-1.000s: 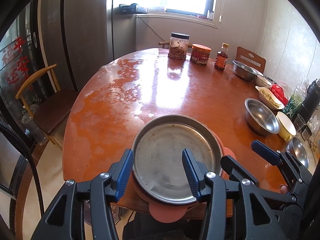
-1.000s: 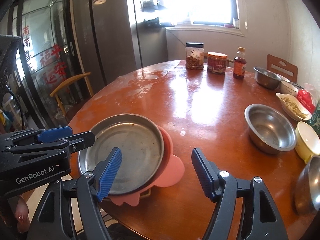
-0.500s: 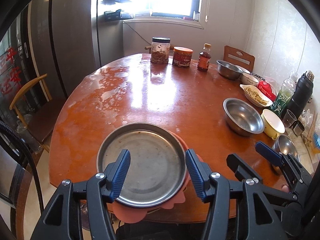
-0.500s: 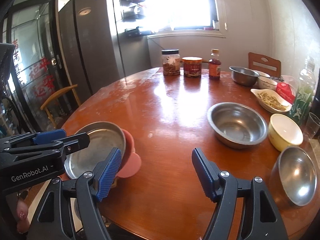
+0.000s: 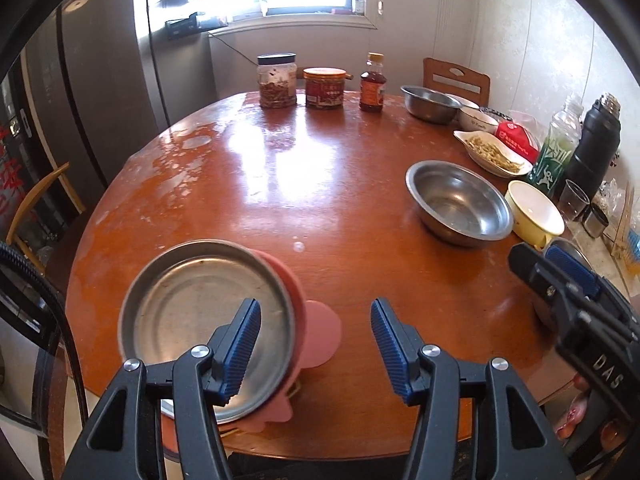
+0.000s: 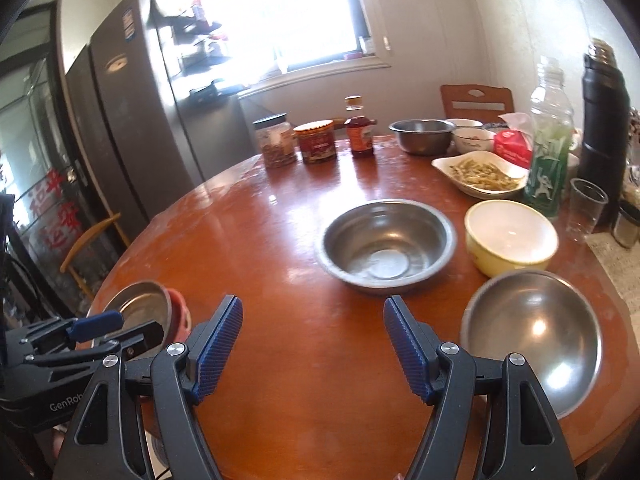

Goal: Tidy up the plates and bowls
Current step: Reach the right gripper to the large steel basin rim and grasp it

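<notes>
Through the left wrist camera, the steel plate [image 5: 204,312] sits on top of a pink silicone plate [image 5: 316,332] at the lower left of the frame, right at the near edge of the round wooden table [image 5: 320,200]; I'd guess they are stacked there as the start of a pile, the flat pieces gathered in one spot. The left gripper [image 5: 316,344] hangs low at the bottom centre, jaws spread wide and holding nothing, its left finger over the steel plate's rim and its right finger over bare wood, angled slightly down toward the table. The steel bowl [image 5: 460,204] and the yellow bowl [image 5: 536,212] stand side by side at the right of the frame, apart from the stack, and the right gripper [image 5: 560,276] pokes in at the right edge. Through the right wrist camera, the same steel bowl [image 6: 386,244] lies in mid-frame with the yellow bowl [image 6: 510,236] just to its right and a second steel bowl [image 6: 532,336] at the lower right, near the table's edge; grouped like that, the bowls look ready for nesting. The right gripper [image 6: 314,352] is held level above the wood at bottom centre, released and empty, pointing roughly toward the central bowl, which I'd judge the likely next pick. The plate stack shows small at lower left, behind the left gripper [image 6: 100,332].
</notes>
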`<state>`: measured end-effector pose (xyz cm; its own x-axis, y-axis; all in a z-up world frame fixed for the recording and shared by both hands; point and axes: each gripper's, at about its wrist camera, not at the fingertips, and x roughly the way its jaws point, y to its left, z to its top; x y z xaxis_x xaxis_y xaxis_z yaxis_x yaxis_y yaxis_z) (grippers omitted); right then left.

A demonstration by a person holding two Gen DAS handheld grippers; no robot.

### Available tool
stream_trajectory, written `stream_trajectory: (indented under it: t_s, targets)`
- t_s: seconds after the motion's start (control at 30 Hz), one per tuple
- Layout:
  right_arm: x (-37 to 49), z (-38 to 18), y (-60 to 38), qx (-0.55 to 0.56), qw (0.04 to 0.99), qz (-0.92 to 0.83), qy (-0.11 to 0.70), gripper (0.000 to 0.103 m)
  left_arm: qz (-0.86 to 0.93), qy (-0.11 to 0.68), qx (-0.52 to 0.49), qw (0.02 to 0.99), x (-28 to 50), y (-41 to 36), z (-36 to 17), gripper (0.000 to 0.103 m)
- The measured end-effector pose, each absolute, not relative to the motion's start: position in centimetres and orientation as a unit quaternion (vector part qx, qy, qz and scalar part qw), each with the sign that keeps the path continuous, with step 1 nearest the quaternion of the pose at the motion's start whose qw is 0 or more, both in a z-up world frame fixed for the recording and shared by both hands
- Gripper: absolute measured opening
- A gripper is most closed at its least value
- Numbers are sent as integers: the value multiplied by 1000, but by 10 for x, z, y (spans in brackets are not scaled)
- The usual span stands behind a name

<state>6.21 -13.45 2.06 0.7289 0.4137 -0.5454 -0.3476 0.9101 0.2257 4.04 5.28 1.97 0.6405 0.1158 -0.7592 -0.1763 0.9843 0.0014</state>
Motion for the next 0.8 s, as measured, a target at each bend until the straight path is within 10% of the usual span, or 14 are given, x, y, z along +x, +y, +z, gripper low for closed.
stream_trajectory:
  t_s: [0.8]
  targets:
    - [196, 52, -182, -13, 897, 238, 371, 75, 48, 466, -69, 881, 159, -6, 25, 57]
